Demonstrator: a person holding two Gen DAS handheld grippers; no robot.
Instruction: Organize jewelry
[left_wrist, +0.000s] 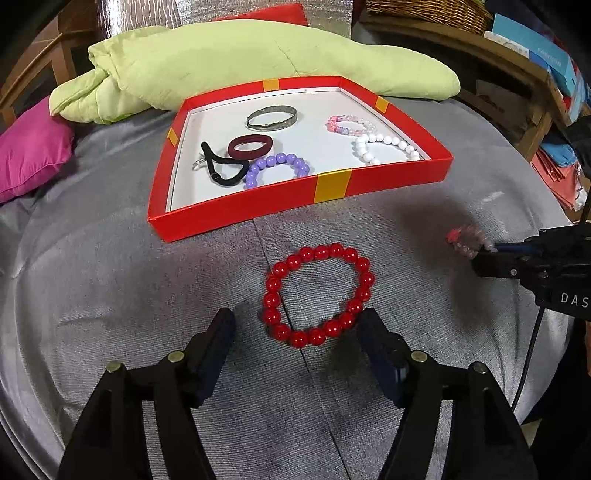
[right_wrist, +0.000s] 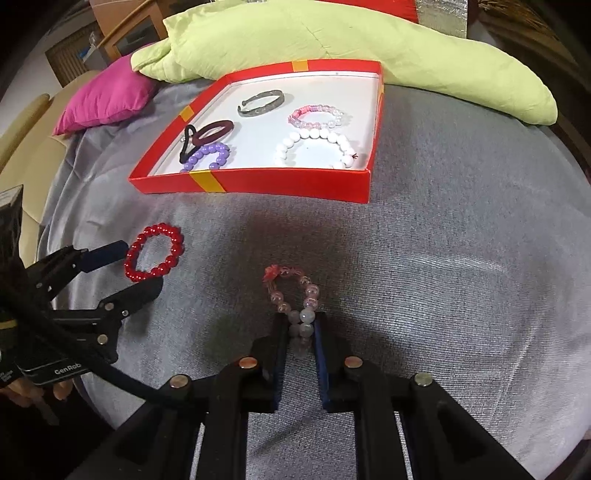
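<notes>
A: Left gripper (left_wrist: 299, 325) stands with jaws apart, nothing between the pads; right gripper (right_wrist: 301, 326) is pinched on the near end of a pale pink-and-clear glass-look bead bracelet (right_wrist: 295, 299), the loop squeezed narrow where the pads meet it

B: And the loose one?

A: Glossy red round-bead bracelet (left_wrist: 319, 295) lies flat on the grey woven bed cover (left_wrist: 110, 295), just ahead of the open left fingertips, its near beads roughly level with them, not touched. Red cardboard box lid with yellow tape bands (left_wrist: 258, 206) sits beyond it, near

B: Handling, your guess?

A: Light, I'd judge. Each bead hard and slick, the string between them limp or stretchy, so the ring will sag and swing once lifted. A single bead could squirt out of flat pads. Better to close across the near arc, catching two or three beads together, pads square to the strand

B: Fragile?

A: Beads look sturdy; the cord is the weak part, cannot see a knot on the red one. Soft cover gives underneath, so pressing down a little to get under the beads seems safe

B: Room in the box?

A: Yes. Silver metal bangle (left_wrist: 272, 116), purple bead bracelet (left_wrist: 277, 168), white bead bracelet (left_wrist: 384, 147) and dark hair ties already lie inside, bare white floor between them
</notes>
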